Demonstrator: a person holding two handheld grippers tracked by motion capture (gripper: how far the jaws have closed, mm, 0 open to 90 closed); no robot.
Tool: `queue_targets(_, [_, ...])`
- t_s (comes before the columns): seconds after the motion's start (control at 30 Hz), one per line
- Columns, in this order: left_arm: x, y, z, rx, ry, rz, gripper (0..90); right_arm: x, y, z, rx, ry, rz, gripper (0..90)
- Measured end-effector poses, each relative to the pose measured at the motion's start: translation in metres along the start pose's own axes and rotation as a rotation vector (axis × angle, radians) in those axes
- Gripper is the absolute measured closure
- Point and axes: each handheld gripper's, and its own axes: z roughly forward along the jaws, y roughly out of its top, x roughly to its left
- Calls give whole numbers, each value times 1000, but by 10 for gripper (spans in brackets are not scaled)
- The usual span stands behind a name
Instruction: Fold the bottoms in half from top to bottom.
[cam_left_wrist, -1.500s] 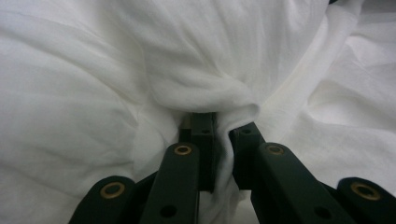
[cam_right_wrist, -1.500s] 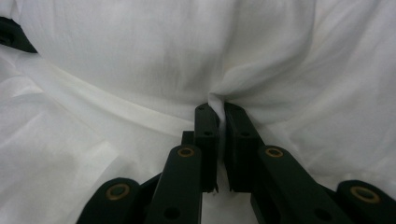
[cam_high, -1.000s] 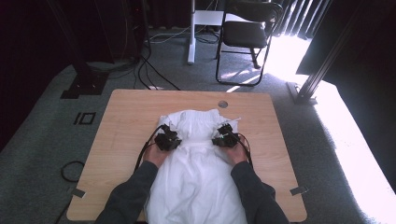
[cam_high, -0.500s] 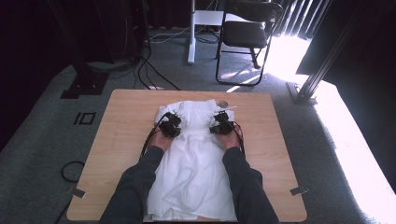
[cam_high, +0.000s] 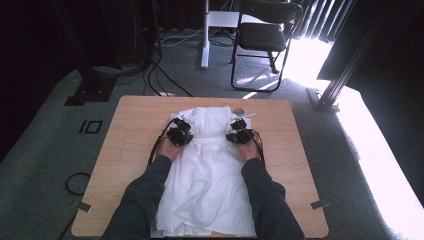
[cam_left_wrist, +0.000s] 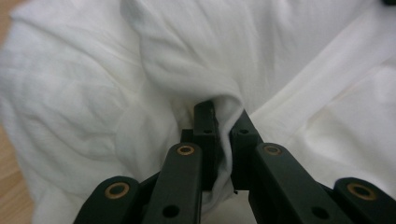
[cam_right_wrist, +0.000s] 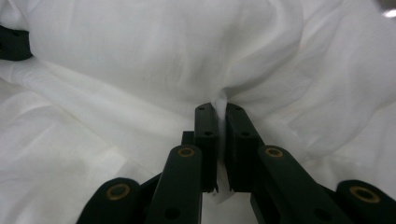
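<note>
We hold the white garment (cam_high: 207, 175) on the surface (cam_high: 135, 125) with both claws clamped on pinched folds, left claw (cam_high: 181, 131) and right claw (cam_high: 239, 131) level across its far part; its long axis runs back toward us.

Blown-out sunlight at right, dim dark surroundings.
</note>
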Motion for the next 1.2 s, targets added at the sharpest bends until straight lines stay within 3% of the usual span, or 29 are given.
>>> queue_targets(0.07, [4, 2, -12, -55, -25, -30, 871, 0, 2, -10, -44, -2, -16, 853])
queue_targets(0.1, [5, 3, -18, -90, -38, -44, 873, 1, 5, -23, -99, -8, -29, 854])
queue_targets(0.17, [7, 7, -30, -155, -63, -71, 874, 1, 7, -30, -127, -11, -35, 855])
queue_targets(0.2, [7, 7, -30, -155, -63, -71, 875, 1, 7, -30, -127, -11, -35, 855])
queue_targets(0.23, [8, 14, -42, -209, -63, -71, 875, 0, 10, -38, -157, -13, -39, 855])
queue_targets(0.27, [7, 22, -53, -247, -65, -69, 876, 0, 21, -59, -237, -14, -41, 856])
queue_targets(0.3, [7, 26, -60, -270, -65, -70, 876, 0, 25, -66, -262, -14, -44, 856])
queue_targets(0.37, [7, 30, -65, -284, -66, -65, 877, 0, 32, -78, -303, -20, -50, 857])
queue_targets(0.4, [7, 36, -74, -309, -68, -60, 877, 0, 32, -78, -303, -20, -50, 857])
queue_targets(0.43, [6, 43, -91, -360, -78, -53, 877, 1, 39, -93, -355, -17, -52, 857])
queue_targets(0.47, [6, 43, -91, -360, -78, -53, 877, 1, 41, -100, -380, -13, -54, 858])
queue_targets(0.5, [4, 48, -108, -405, -93, -43, 877, 1, 43, -108, -407, -5, -55, 858])
queue_targets(0.63, [-3, 49, -132, -466, -116, -15, 876, 5, 43, -141, -507, 28, -75, 857])
queue_targets(0.7, [-11, 46, -146, -486, -121, 17, 876, 10, 38, -155, -526, 34, -94, 857])
queue_targets(0.73, [-20, 41, -155, -492, -121, 52, 876, 12, 34, -161, -537, 35, -111, 857])
queue_targets(0.8, [-24, 36, -160, -493, -125, 68, 876, 14, 29, -165, -546, 41, -120, 857])
queue_targets(0.83, [-34, 24, -166, -499, -140, 93, 876, 19, 12, -175, -561, 60, -140, 857])
queue_targets(0.9, [-42, 10, -167, -486, -146, 105, 874, 23, -8, -176, -551, 99, -135, 857])
queue_targets(1.03, [-61, -36, -149, -397, -166, 148, 869, 32, -52, -163, -470, 125, -152, 854])
queue_targets(1.13, [-68, -67, -130, -341, -217, 124, 863, 38, -90, -146, -384, 160, -139, 852])
queue_targets(1.2, [-73, -91, -113, -270, -250, 93, 851, 43, -118, -131, -314, 185, -122, 851])
